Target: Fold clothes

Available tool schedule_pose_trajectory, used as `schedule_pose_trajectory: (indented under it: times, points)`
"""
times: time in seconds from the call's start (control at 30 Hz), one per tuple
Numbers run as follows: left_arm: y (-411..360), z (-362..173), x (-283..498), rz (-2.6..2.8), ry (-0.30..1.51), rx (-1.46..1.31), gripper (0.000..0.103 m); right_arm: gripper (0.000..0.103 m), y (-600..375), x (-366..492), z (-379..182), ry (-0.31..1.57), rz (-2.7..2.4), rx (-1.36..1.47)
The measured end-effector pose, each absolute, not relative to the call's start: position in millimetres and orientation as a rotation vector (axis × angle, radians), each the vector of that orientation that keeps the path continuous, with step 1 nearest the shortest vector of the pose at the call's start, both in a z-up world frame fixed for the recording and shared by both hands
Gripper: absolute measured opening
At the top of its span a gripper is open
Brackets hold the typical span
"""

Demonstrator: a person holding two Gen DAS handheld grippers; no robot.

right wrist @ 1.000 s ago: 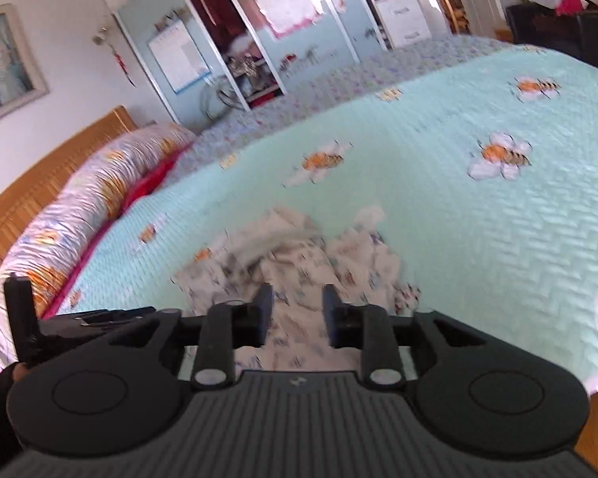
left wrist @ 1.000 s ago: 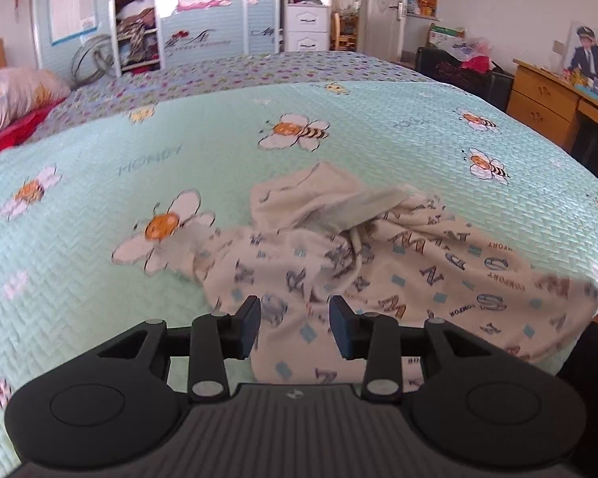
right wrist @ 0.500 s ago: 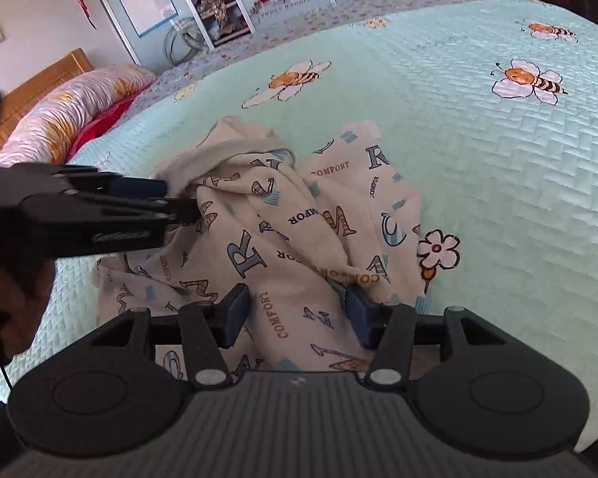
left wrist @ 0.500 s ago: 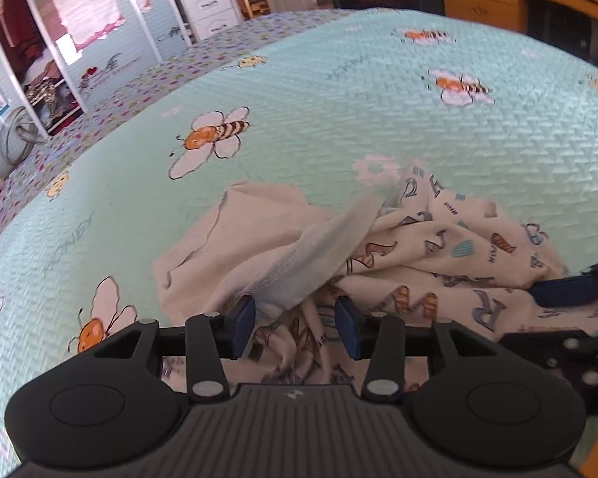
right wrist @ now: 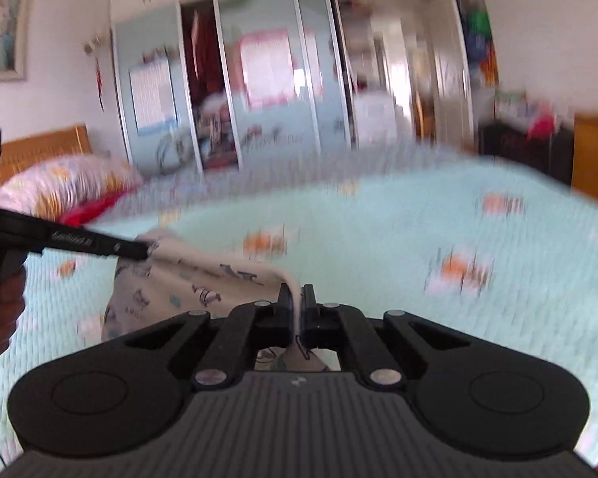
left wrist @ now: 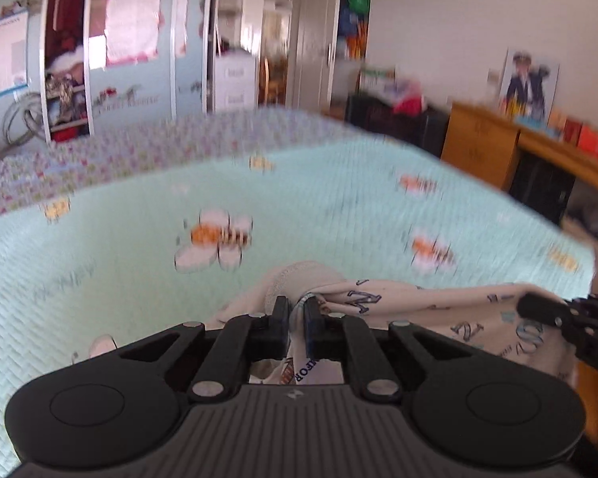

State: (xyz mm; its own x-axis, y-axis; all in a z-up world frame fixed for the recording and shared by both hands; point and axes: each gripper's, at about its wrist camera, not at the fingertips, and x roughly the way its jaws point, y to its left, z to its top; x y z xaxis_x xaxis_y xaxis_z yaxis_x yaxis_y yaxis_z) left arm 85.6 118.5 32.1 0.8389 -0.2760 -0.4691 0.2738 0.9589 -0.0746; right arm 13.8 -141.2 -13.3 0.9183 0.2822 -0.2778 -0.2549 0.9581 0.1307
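Both grippers pinch the garment (left wrist: 418,302): left gripper (left wrist: 297,312) & right gripper (right wrist: 297,306) each clamp its top edge, cloth hanging over the bed (left wrist: 119,247). Judging: keep pinches firm, pull apart evenly so it spreads flat. Long axis runs gripper to gripper, roughly level.

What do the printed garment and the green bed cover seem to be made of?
The garment looks like thin, soft cotton knit, cream with printed letters: it drapes and bunches between the left gripper and the right gripper. The bed cover looks like quilted fabric, matte, with a woven-looking stitched texture and printed bees. Blur leaves the fibres uncertain.
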Motion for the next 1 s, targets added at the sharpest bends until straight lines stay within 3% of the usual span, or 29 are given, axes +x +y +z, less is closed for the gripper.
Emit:
schedule_pose_trajectory:
  times: [0.13, 0.27, 0.33, 0.37, 0.4, 0.7, 0.9, 1.0]
  points:
    - [128, 93, 50, -0.295, 0.374, -0.003, 0.010, 0.002, -139, 12, 49, 0.123, 0.289, 0.057]
    - [141, 111, 34, -0.280, 0.374, -0.079, 0.015, 0.005, -138, 33, 80, 0.093, 0.296, 0.068]
    - [146, 94, 37, -0.226, 0.422, -0.072, 0.022, 0.017, -139, 48, 77, 0.154, 0.313, 0.121]
    - [149, 85, 39, -0.199, 0.445, -0.069, 0.023, 0.039, -139, 56, 69, 0.211, 0.318, 0.154]
    - [152, 69, 43, -0.168, 0.492, -0.070, 0.023, 0.046, -138, 61, 59, 0.264, 0.315, 0.184]
    - [155, -57, 29, -0.144, 0.763, -0.139, 0.022, 0.047, -125, 10, -62, 0.717, 0.436, 0.308]
    - [156, -88, 38, -0.145, 0.823, -0.164, 0.022, 0.047, -110, 36, -133, 0.990, 0.389, 0.557]
    - [153, -93, 31, -0.158, 0.832, -0.162, 0.024, 0.047, -110, 52, -152, 1.007, 0.367, 0.690]
